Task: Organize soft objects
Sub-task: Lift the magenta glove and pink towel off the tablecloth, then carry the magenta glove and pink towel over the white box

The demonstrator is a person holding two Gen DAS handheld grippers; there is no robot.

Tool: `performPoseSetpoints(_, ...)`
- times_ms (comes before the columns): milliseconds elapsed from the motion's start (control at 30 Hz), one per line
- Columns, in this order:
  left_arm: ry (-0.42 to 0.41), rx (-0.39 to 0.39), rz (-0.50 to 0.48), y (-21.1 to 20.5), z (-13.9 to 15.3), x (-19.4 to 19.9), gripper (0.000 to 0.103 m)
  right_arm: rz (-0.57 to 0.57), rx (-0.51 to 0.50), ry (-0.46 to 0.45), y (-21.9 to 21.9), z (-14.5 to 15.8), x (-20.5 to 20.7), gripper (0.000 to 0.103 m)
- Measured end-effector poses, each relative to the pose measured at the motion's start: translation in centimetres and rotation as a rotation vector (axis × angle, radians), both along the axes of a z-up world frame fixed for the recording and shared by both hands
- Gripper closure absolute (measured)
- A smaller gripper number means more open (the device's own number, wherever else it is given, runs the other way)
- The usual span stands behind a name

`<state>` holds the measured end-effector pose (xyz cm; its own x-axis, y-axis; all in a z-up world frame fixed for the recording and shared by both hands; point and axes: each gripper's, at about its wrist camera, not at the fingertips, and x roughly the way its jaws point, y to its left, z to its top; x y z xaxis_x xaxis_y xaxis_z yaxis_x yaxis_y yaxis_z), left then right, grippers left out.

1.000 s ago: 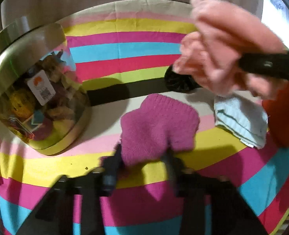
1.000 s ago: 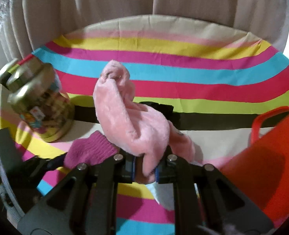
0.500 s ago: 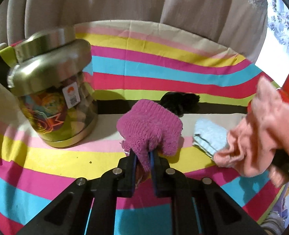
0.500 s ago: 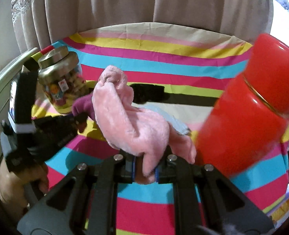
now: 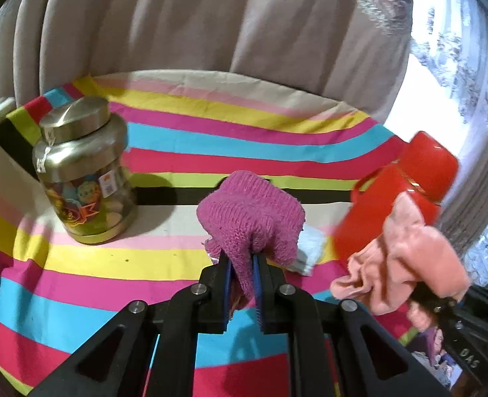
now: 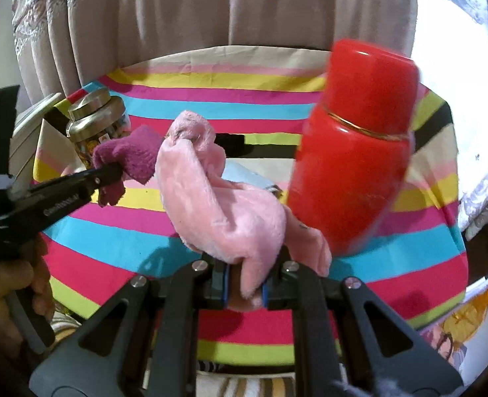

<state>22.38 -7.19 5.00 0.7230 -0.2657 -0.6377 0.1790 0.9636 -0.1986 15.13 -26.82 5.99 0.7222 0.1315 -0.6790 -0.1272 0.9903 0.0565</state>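
My left gripper (image 5: 242, 264) is shut on a magenta knitted cloth (image 5: 250, 218) and holds it above the striped tablecloth (image 5: 78, 284). It also shows in the right wrist view (image 6: 128, 155), hanging from the left gripper (image 6: 115, 173). My right gripper (image 6: 244, 281) is shut on a fluffy pink cloth (image 6: 217, 205), lifted off the table; the pink cloth shows at the right of the left wrist view (image 5: 406, 258). A folded light blue cloth (image 5: 306, 254) lies on the table, mostly hidden behind the magenta one.
A tall red thermos (image 6: 356, 165) stands at the right, close beside the pink cloth. A gold-lidded jar (image 5: 82, 168) stands at the left. A black item (image 6: 230, 140) lies on the dark stripe. Beige curtains (image 5: 178, 33) hang behind the table.
Both grippers have pulled back and risen from the table, carrying their cloths. The magenta cloth came off the tablecloth; the pink cloth moved toward the right, by the thermos.
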Motion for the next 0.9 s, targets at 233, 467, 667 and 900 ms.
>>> performPoseSetpoints(233, -0.007, 0.000, -0.092, -4.6, 1.5, -4.3, 0.091, -0.061, 0.030, 0.006, -4.4, -0.2, -3.6, 0.087)
performPoseSetpoints(467, -0.021, 0.015, -0.237, -10.6, 2.5, -8.6, 0.092, -0.138, 0.049, 0.011, -9.4, -0.4, -6.8, 0.087)
performPoseSetpoints(667, -0.034, 0.036, -0.363, -16.0, 3.3, -11.0, 0.100, -0.223, 0.056, 0.019, -14.6, -0.8, -10.1, 0.087)
performPoseSetpoints(900, 0.027, 0.032, -0.405, -17.1, 2.6, -10.8, 0.098, -0.350, 0.075, 0.052, -20.9, -2.1, -13.2, 0.087)
